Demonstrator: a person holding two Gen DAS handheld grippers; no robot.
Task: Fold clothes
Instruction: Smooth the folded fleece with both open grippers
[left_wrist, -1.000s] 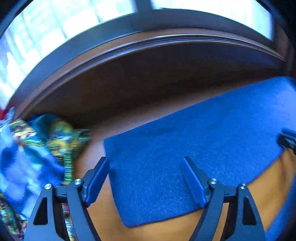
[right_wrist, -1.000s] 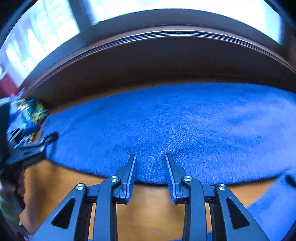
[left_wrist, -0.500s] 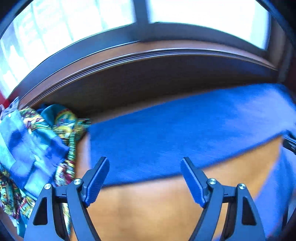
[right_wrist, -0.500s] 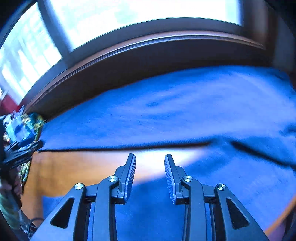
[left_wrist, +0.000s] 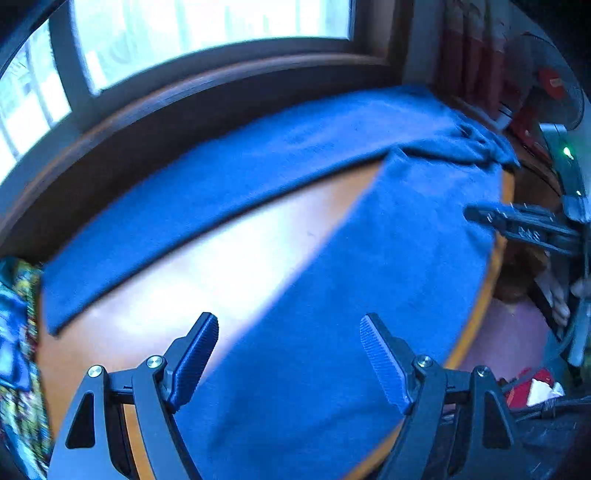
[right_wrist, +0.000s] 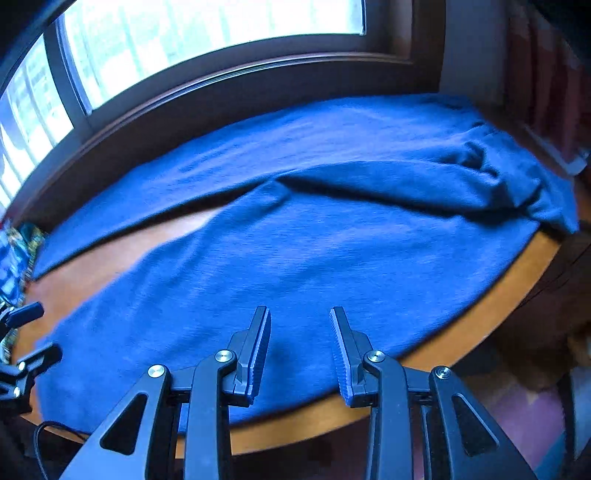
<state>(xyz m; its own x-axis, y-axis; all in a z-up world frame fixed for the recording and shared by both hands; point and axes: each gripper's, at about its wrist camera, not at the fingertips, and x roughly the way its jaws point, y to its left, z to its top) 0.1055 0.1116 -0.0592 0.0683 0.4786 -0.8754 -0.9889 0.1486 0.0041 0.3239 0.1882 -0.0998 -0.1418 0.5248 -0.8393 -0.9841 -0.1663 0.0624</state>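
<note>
Blue trousers (right_wrist: 314, 251) lie spread on the tabletop (right_wrist: 480, 325), soft, limp, light; both claws, left (left_wrist: 288, 354) and right (right_wrist: 299, 347), open and empty, best pinch a leg hem.

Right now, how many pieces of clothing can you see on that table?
2. A big blue garment spreads across most of the wooden table. A colourful patterned piece lies bunched at its left edge. More could be hidden beneath.
</note>
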